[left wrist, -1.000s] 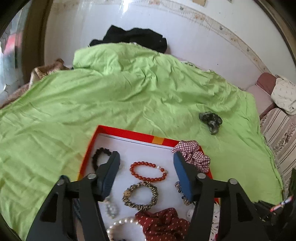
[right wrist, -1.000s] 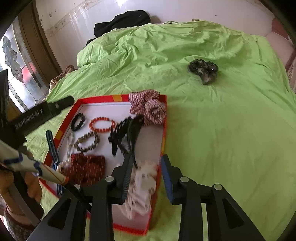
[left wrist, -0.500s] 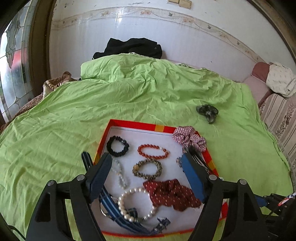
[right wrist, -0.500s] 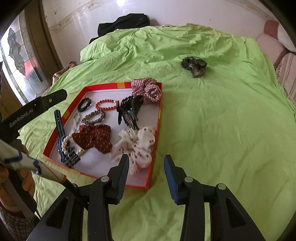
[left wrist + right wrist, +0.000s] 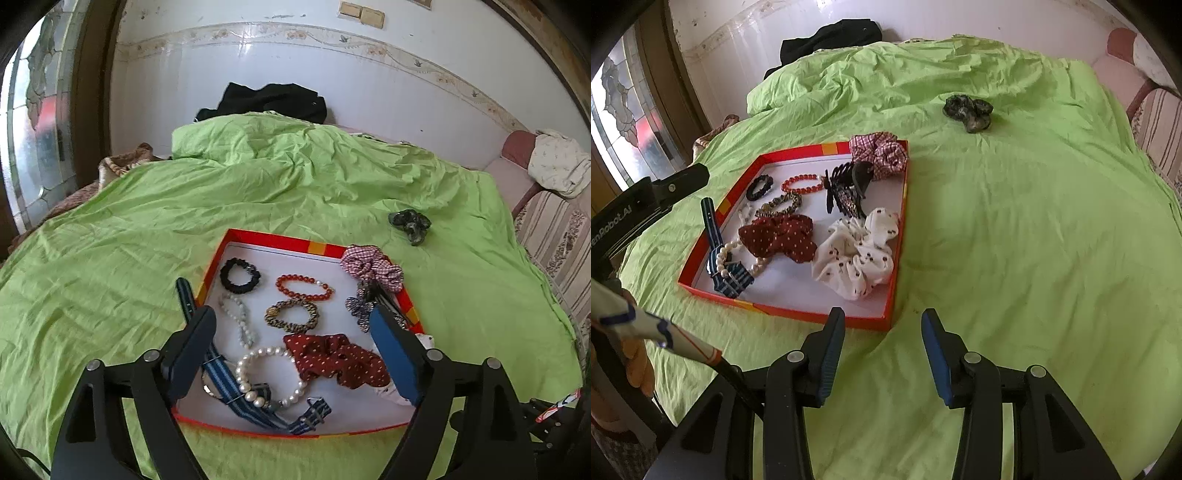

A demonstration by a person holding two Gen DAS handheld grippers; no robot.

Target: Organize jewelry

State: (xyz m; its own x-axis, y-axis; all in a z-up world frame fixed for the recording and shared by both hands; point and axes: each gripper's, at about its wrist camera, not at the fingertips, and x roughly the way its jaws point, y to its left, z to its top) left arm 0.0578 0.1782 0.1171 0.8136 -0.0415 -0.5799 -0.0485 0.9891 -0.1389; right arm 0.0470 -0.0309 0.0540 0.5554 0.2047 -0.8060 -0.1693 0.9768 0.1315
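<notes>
**Both grippers drawn back from the tray; one scrunchie left out on the bed**

Over the last second both grippers are pulled back and lifted away from the red tray (image 5: 897, 236). A second ago the left gripper (image 5: 291, 354) was held low over the bracelets and the right gripper (image 5: 882, 354) close above the white scrunchie (image 5: 857, 254); now the whole tray is seen in both views, and the right gripper hangs over bare green bedsheet (image 5: 1034, 240) just in front of the tray's near rim. The jaws of both grippers are spread apart and nothing is held between them.

The tray lies on the bed and its contents are left as they were. Inside it are seen a black hair tie (image 5: 240, 275), a red bead bracelet (image 5: 303, 291), a gold-and-black bracelet (image 5: 291, 314), a pale bead bracelet (image 5: 238, 319), a pearl bracelet (image 5: 271, 376) lying over a striped blue strap (image 5: 229, 384), a dark red dotted scrunchie (image 5: 779, 236), the white scrunchie and a black hair claw (image 5: 847, 192). A checked scrunchie (image 5: 881, 151) rests on the far corner, partly over the rim.

The withdrawal is judged to mark the end of one placement. One dark scrunchie (image 5: 967, 110) is seen alone on the sheet, well apart from the tray on its far right side, so the task is judged nearly finished, with that piece presumably to be fetched next, most readily by the right gripper.
</notes>
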